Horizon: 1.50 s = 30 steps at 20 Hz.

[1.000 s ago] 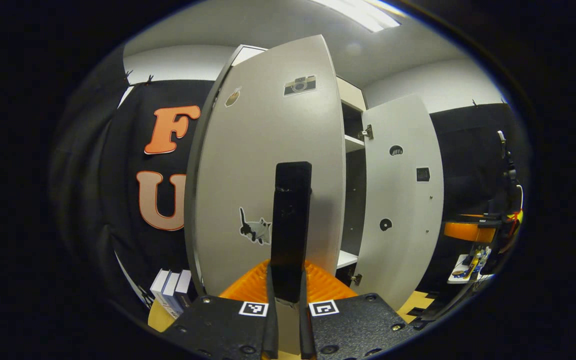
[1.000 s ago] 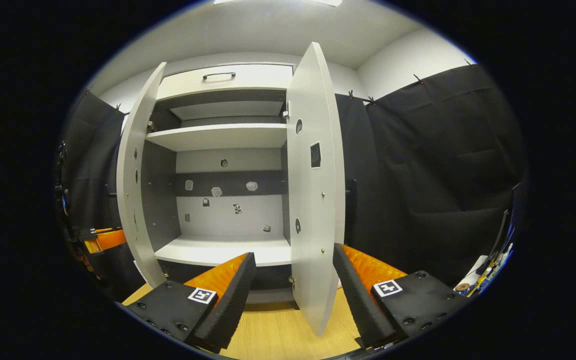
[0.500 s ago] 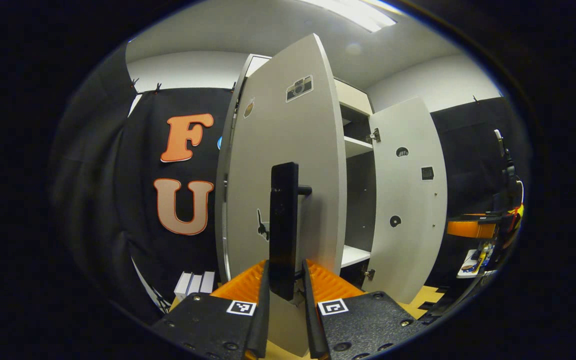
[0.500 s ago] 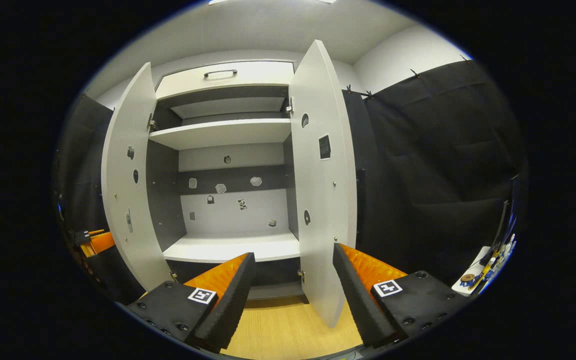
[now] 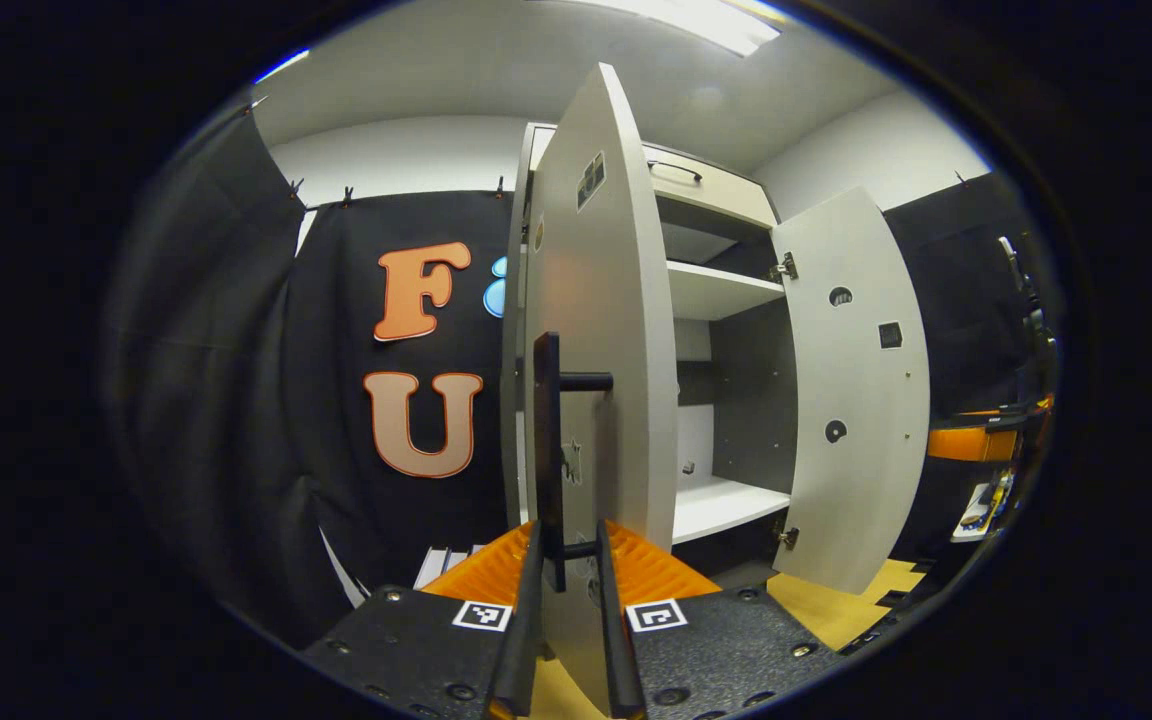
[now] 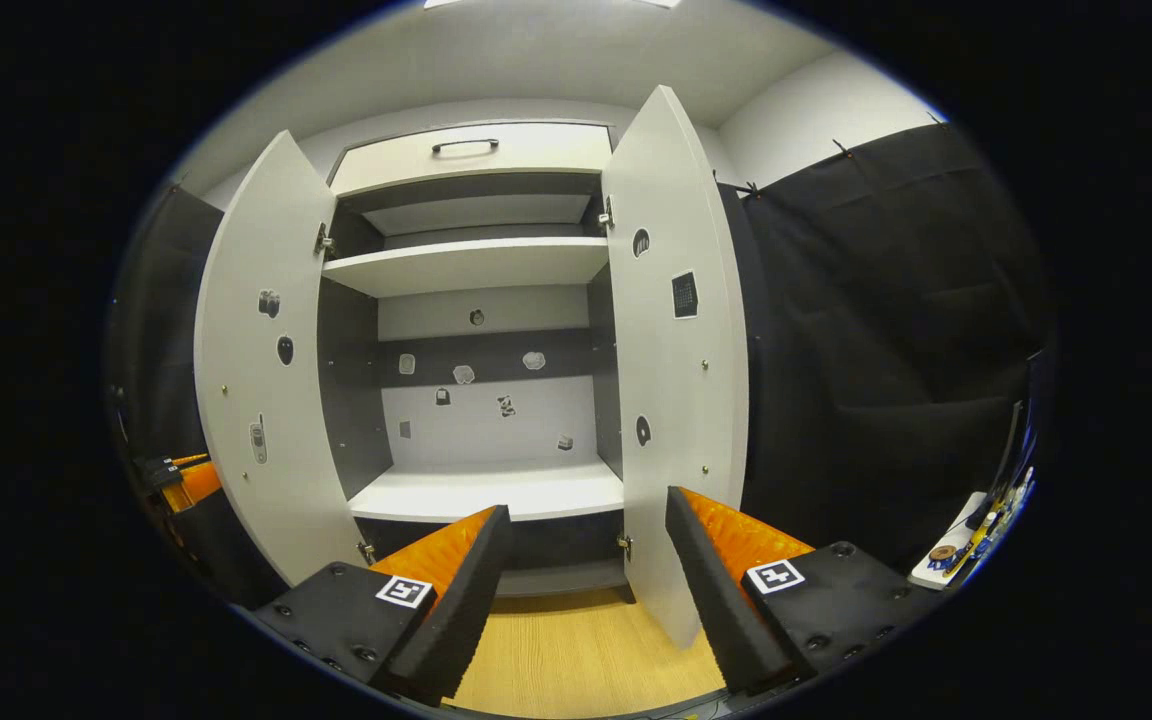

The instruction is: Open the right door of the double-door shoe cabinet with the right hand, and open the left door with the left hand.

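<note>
The white shoe cabinet [image 6: 481,265] stands with both doors swung out. In the left gripper view the left door [image 5: 596,300] is almost edge-on. My left gripper [image 5: 566,575] is shut on the lower part of the door's black bar handle [image 5: 546,430]. The right door [image 5: 851,400] hangs open farther right. In the right gripper view my right gripper [image 6: 586,540] is open and holds nothing. It sits in front of the cabinet, near the right door [image 6: 681,400] and apart from it. The left door [image 6: 256,400] shows its inner face, and the left gripper's orange body [image 6: 181,480] peeks out behind it.
Shelves [image 6: 496,490] inside carry small stickers on the back wall. A drawer with a dark handle [image 6: 471,155] tops the cabinet. The floor is light wood [image 6: 576,660]. White boxes [image 5: 441,560] lie by the cabinet's left side. Small items [image 6: 956,555] sit at the far right.
The left door has swung farther out with my left gripper on its handle, from nearly face-on to almost edge-on. The right door now sits slightly farther from the open right gripper.
</note>
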Motion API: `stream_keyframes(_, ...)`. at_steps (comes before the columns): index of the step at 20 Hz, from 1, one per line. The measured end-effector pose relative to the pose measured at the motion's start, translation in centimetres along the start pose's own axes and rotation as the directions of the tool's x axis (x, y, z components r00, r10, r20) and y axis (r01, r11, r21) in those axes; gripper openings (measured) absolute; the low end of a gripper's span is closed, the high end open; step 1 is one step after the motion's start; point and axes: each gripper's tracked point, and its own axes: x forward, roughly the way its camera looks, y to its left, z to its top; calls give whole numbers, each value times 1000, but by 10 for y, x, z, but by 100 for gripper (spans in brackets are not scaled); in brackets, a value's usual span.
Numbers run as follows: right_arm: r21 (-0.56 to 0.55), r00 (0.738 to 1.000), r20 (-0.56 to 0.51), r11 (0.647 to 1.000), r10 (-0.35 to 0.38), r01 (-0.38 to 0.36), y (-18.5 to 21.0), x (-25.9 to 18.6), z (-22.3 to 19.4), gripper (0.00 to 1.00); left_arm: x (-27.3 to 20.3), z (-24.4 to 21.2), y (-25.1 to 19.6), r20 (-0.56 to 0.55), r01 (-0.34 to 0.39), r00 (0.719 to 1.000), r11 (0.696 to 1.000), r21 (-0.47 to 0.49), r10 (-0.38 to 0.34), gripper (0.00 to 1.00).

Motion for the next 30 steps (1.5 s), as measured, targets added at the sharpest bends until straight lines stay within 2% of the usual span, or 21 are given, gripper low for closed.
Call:
stream_keyframes(1,0,1000,2,1000,-1,1,0,-1,1,98,-1,0,7,2,-20,1000,1000,3,20,27)
stream_keyframes(2,0,1000,4,1000,-3,3,0,-3,1,98,-4,0,15,2,-46,999,999,7,46,33)
stream_keyframes(3,1,1000,5,1000,-4,4,-2,-5,1,98,-6,0,24,-1,-76,997,997,12,76,27)
stream_keyframes(4,1,1000,8,1000,-6,6,-3,-6,3,98,-9,3,30,4,-94,996,996,8,94,27)
stream_keyframes(5,-1,1000,10,1000,-11,11,-6,-6,4,89,-10,8,29,10,-100,995,995,-6,100,27)
stream_keyframes(6,-5,1000,12,1000,-15,15,-9,-5,4,98,-12,11,30,11,-111,994,994,-16,111,27)
stream_keyframes(10,-37,1000,3,999,-26,26,-17,-4,2,98,-24,15,41,-14,-182,983,983,2,182,27)
stream_keyframes(11,-48,1000,4,998,-27,28,-19,-3,1,98,-27,17,38,-17,-187,982,982,-3,187,20)
stream_keyframes(12,-57,1000,3,998,-26,26,-20,-1,1,98,-32,19,36,-19,-193,981,981,-5,192,27)
stream_keyframes(13,-64,1000,1,998,-23,23,-22,0,0,98,-36,21,36,-18,-205,979,979,-6,205,21)
stream_keyframes(14,-68,1000,-2,997,-20,19,-22,1,0,98,-39,24,39,-16,-221,975,975,-7,221,27)
stream_keyframes(15,-70,1000,-3,997,-16,15,-22,3,1,98,-43,27,37,-15,-230,973,973,-10,230,28)
stream_keyframes(17,-67,1000,-5,998,-5,5,-23,4,3,98,-49,33,28,-16,-235,972,972,-8,234,41)
stream_keyframes(18,-67,1000,-1,998,-1,1,-25,5,5,98,-53,35,26,-17,-242,970,970,-4,242,52)
stream_keyframes(19,-69,1000,1,998,2,-2,-26,6,7,98,-55,38,24,-18,-248,969,969,0,248,52)
stream_keyframes(20,-73,1000,5,997,5,-5,-28,6,9,98,-59,41,22,-17,-254,967,967,2,254,60)
stream_keyframes(25,-84,1000,6,996,14,-13,-41,6,15,97,-66,60,-6,1,-252,968,967,-21,252,75)
stream_keyframes(28,-95,1000,21,995,23,-20,-48,3,22,97,-67,70,-27,8,-242,970,970,-39,242,87)
stream_keyframes(29,-101,999,27,995,26,-23,-50,2,24,89,-68,74,-32,12,-239,971,970,-44,239,90)
stream_keyframes(30,-105,999,31,994,30,-26,-53,2,26,89,-70,76,-37,15,-237,971,970,-48,238,92)
